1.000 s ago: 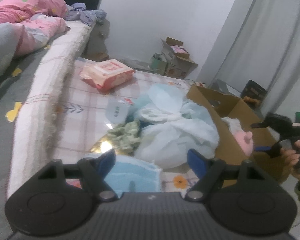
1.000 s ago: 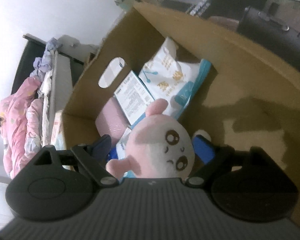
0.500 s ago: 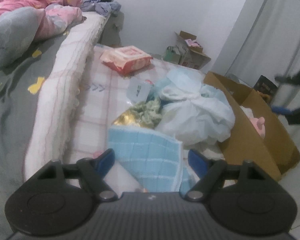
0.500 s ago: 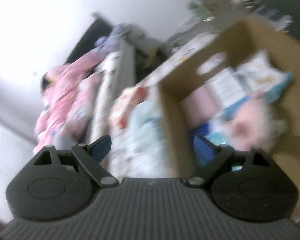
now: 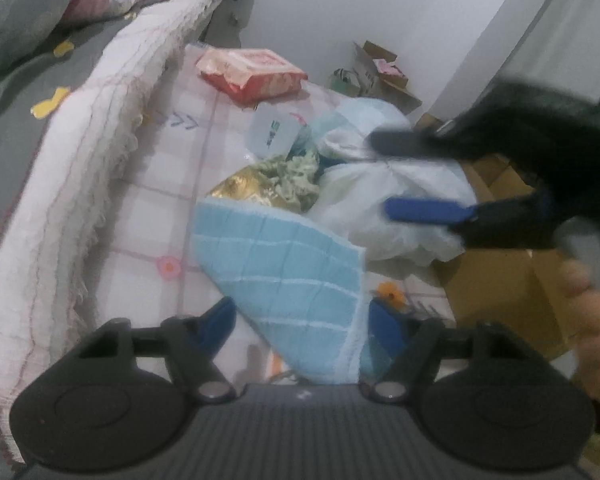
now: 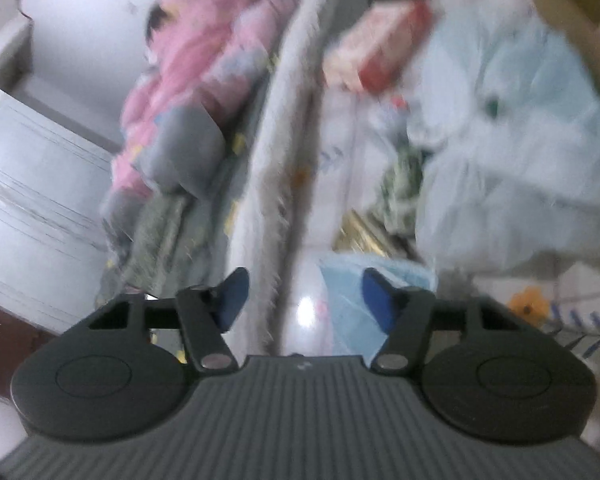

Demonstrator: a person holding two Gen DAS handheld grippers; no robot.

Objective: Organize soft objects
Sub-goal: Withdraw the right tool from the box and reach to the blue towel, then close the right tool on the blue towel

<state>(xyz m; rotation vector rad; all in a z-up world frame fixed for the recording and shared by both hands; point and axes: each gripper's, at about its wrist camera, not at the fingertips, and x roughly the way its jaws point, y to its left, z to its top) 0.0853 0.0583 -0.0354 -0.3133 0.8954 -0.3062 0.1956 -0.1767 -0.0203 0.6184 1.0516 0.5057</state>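
left gripper (image 5: 300, 316): straddles the near tip of the light blue towel (image 5: 288, 264), one blue pad on each side of the cloth; jaws closing, pads not yet seen pressing, so the towel is between them but not gripped.
right gripper (image 5: 412, 176): seen from the left wrist view hanging over the white plastic bag (image 5: 400, 208), beyond the towel's far edge; jaws half wide and closing, nothing between them in its own blurred view (image 6: 304, 300).
towel position: lies flat on the checked mat (image 5: 160, 208), touching the bag and the green crumpled cloth (image 5: 296, 176) at its far side; its near tip runs under the left gripper.
towel long axis: runs from the left gripper's tip away toward the bag, so the left jaws cross it rather than lie along it.
nearer hand: the left, by a clear margin; the right is past the towel's far side.
cardboard box (image 5: 512, 280): stands just beside the towel, on its right, behind the right gripper and the person's hand (image 5: 592, 320).
judged next move: a pinch on the near tip by the left gripper, then a carry rightward from the towel to the box; the bag edge touching the towel could drag along.
red tissue pack (image 5: 252, 72): well beyond the towel, untouched.
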